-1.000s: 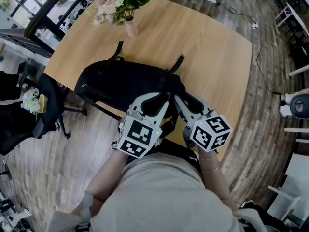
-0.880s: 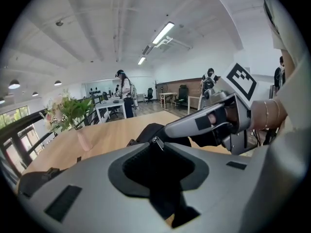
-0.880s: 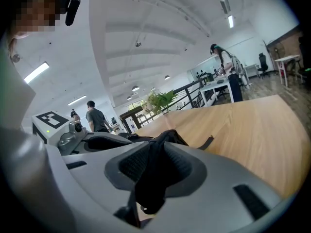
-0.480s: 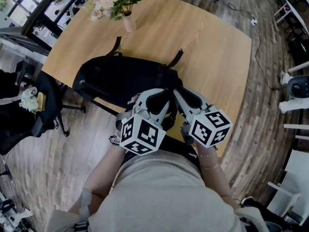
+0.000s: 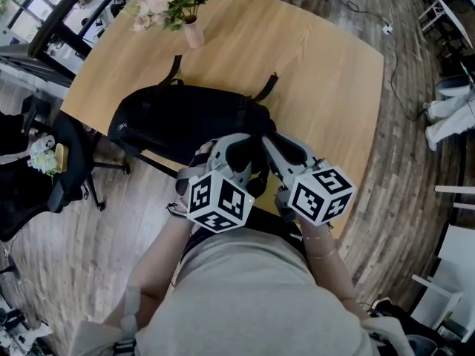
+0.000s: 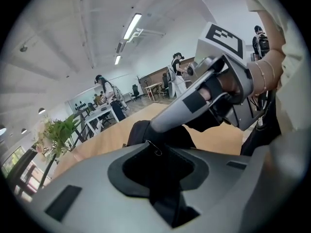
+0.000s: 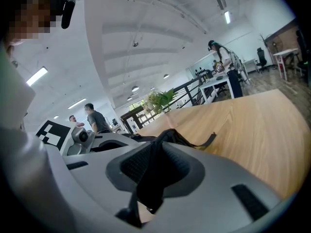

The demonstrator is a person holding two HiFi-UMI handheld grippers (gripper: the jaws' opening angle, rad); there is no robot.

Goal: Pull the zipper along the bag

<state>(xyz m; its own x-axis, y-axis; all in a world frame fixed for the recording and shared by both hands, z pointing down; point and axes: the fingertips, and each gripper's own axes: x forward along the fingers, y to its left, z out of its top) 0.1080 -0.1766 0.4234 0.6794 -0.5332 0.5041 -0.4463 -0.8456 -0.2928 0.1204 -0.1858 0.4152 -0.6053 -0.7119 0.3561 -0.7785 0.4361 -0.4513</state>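
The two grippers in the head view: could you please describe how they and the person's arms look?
The left gripper and right gripper are pale grey with black inner faces, each carrying a white cube with black square markers. The person wears a light beige top and a thin bracelet on the right wrist.

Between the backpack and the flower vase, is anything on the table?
Only one black strap of the backpack, reaching toward the vase; the rest of the table there is bare wood, as the head view shows.
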